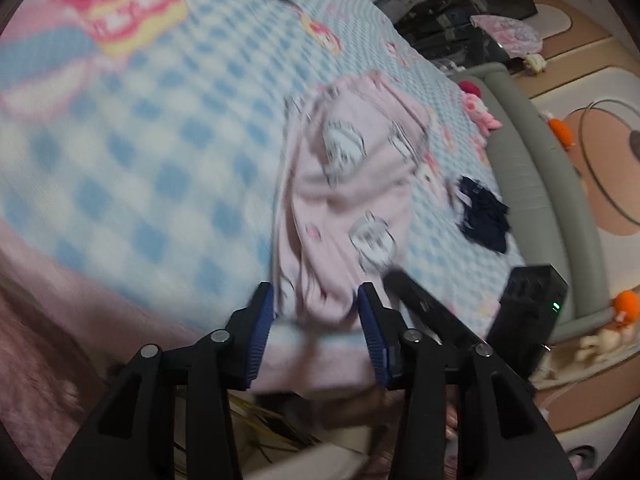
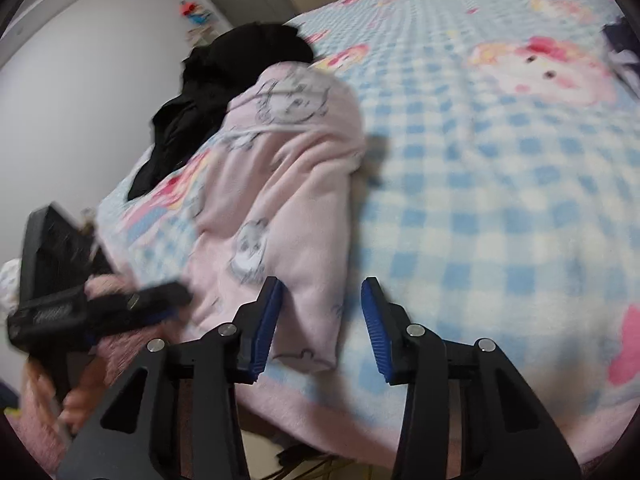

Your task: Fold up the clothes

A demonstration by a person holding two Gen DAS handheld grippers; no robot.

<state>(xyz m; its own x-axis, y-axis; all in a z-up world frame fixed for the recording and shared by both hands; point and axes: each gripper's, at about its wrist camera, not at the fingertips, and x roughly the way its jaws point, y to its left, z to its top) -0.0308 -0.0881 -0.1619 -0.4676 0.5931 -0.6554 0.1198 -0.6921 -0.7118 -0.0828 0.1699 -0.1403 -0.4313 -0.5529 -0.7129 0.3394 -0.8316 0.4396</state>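
1. The soft pink fleece garment printed with grey cartoon faces [image 1: 352, 184] lies bunched near the front edge of the blue-and-white checked bed blanket with pink cartoon figures [image 1: 160, 184].
2. The left gripper [image 1: 316, 312] has its blue-padded fingers [image 1: 262, 320] parted astride the garment's near hem; the pads stand beside the cloth and are not clamped on it.
3. The right gripper [image 2: 322, 316] is likewise released, over the hem's corner [image 2: 316, 354], with nothing pinched.
4. To do this step well, I judge: pinch both near corners squarely, pull the hem taut and flat, then fold evenly.
5. Count: one pink garment, one black heaped garment [image 2: 224, 92] at the far left edge, one small dark navy piece [image 1: 482, 212] near the right edge, two grippers.
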